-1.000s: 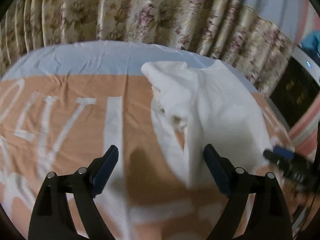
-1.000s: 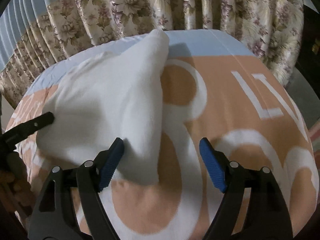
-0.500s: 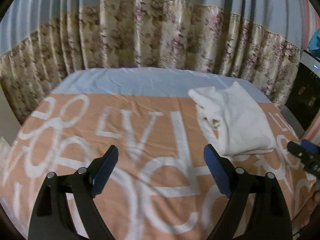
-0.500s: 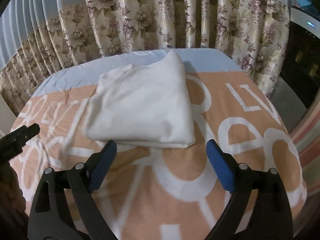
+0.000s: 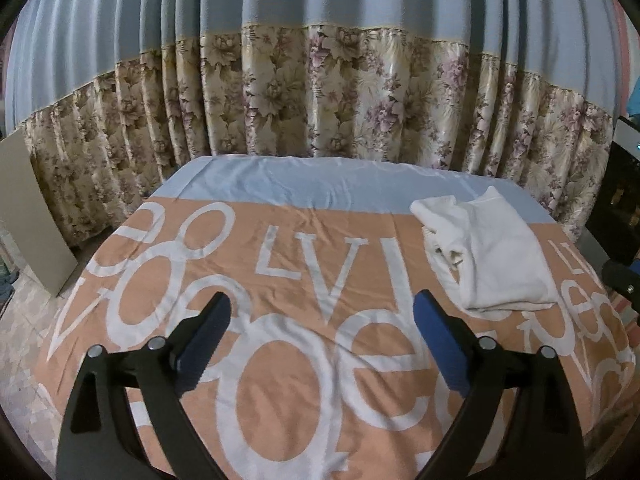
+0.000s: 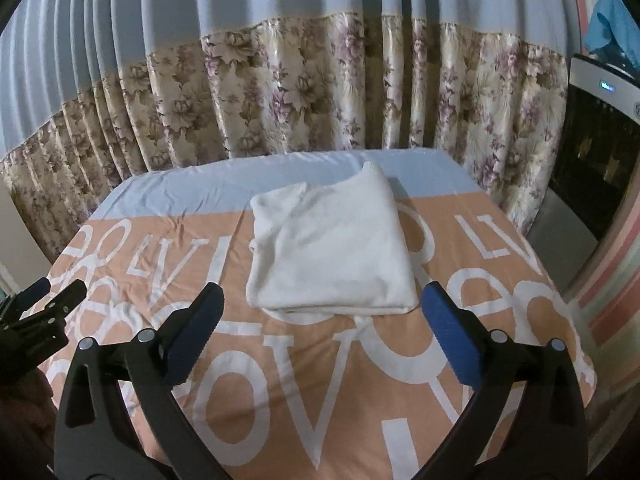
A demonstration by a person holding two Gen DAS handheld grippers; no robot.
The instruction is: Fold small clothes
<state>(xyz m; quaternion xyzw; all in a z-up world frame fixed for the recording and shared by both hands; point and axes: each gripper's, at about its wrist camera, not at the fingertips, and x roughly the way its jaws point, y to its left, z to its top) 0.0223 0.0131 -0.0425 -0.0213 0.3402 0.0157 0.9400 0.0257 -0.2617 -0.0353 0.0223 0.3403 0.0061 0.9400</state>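
A white garment [image 6: 332, 252] lies folded into a rough rectangle on the bed, on the orange and white lettered cover [image 6: 360, 380]. In the left wrist view the garment [image 5: 492, 252] sits at the far right of the bed. My left gripper [image 5: 322, 336] is open and empty, held above the bed's near middle, left of the garment. My right gripper [image 6: 322, 328] is open and empty, just in front of the garment's near edge and clear of it. The left gripper's tips [image 6: 60, 300] show at the left edge of the right wrist view.
A floral and blue curtain [image 5: 320, 100] hangs behind the bed. A dark appliance [image 6: 592, 168] stands to the right, close to the bed's corner. A pale board [image 5: 28, 216] leans at the left. Tiled floor [image 5: 20, 340] shows on the left side.
Both grippers have pulled back and up from the garment, which was close between the fingers a second ago. The garment now lies folded and flat on the bed.
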